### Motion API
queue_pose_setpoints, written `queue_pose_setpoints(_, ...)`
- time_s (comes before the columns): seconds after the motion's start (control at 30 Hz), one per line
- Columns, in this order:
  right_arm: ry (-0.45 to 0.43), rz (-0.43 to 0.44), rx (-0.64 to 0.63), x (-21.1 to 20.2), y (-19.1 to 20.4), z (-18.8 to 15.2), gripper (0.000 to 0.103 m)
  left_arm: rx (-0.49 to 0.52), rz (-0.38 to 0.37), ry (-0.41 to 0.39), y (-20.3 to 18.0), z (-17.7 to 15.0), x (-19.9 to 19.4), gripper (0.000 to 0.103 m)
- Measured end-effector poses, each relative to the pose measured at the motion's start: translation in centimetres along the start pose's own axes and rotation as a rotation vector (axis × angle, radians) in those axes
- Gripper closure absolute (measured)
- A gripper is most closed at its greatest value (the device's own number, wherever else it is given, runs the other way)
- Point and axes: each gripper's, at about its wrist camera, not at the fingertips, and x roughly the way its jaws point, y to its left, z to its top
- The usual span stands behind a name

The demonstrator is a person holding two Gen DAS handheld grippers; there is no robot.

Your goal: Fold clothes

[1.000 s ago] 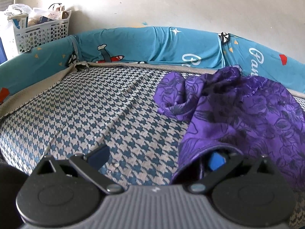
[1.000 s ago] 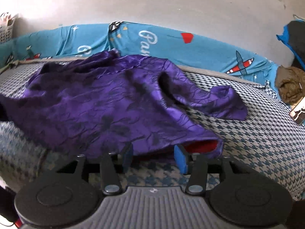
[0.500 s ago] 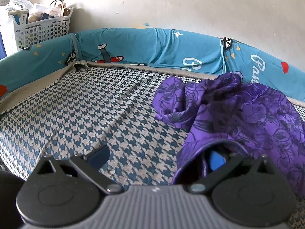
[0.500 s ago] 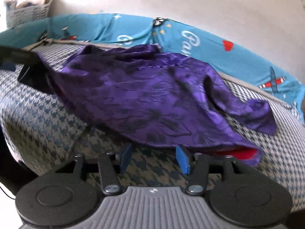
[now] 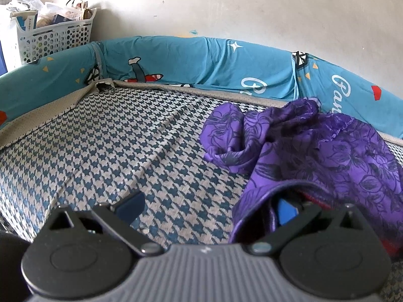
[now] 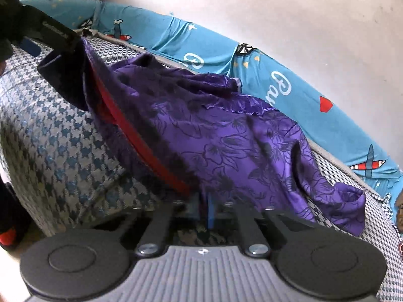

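While the left gripper angles down over the near edge of the bed, its jaws stand wide apart: left finger over bare houndstooth cover, right finger tucked under the hem of the purple garment, pads not pressing it. From the right wrist view that gripper shows at the upper left, its dark finger poking into the lifted hem. White basket full of clutter sits beyond the far left corner, past the teal bumper lining the bed's far edge against a pale wall.

Garment: purple, dark floral print, red lining showing along the raised near hem. It lies crumpled across the right half of the bed, one sleeve bunched toward the middle, another trailing toward the right edge.

Right gripper also tilts down, rolled so the bed looks slanted; view is motion-blurred. Its jaws are pinched together on the garment's near hem, where red lining meets purple cloth, at the bed's near edge.
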Motion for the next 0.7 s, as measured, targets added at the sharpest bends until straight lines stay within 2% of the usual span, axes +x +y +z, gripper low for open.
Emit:
queue_pose_setpoints(0.13,-0.048,0.004,0.074,-0.3,-1.8,1.2,0.100,0.000,0.008,-0.005,-0.1,0.6,0.2,0.000)
queue_pose_setpoints(0.27,-0.102,-0.052,0.056,0.5,-3.4,3.2,0.100,0.005,0.006,-0.013,-0.3,1.2,0.5,0.000)
queue_pose_setpoints(0.53,-0.165,-0.109,0.080,4.1,-5.7,7.3,0.100,0.006,-0.016,-0.003,-0.7,1.6,1.0,0.000)
queue_pose_setpoints(0.63,-0.154,-0.117,0.108,6.0,-5.8,7.9,0.100,-0.006,-0.026,0.012,-0.8,1.5,1.5,0.000)
queue_pose_setpoints(0.7,-0.071,-0.090,0.118,8.2,-5.5,8.0,0.100,-0.013,-0.038,0.030,-1.0,1.4,2.0,0.000)
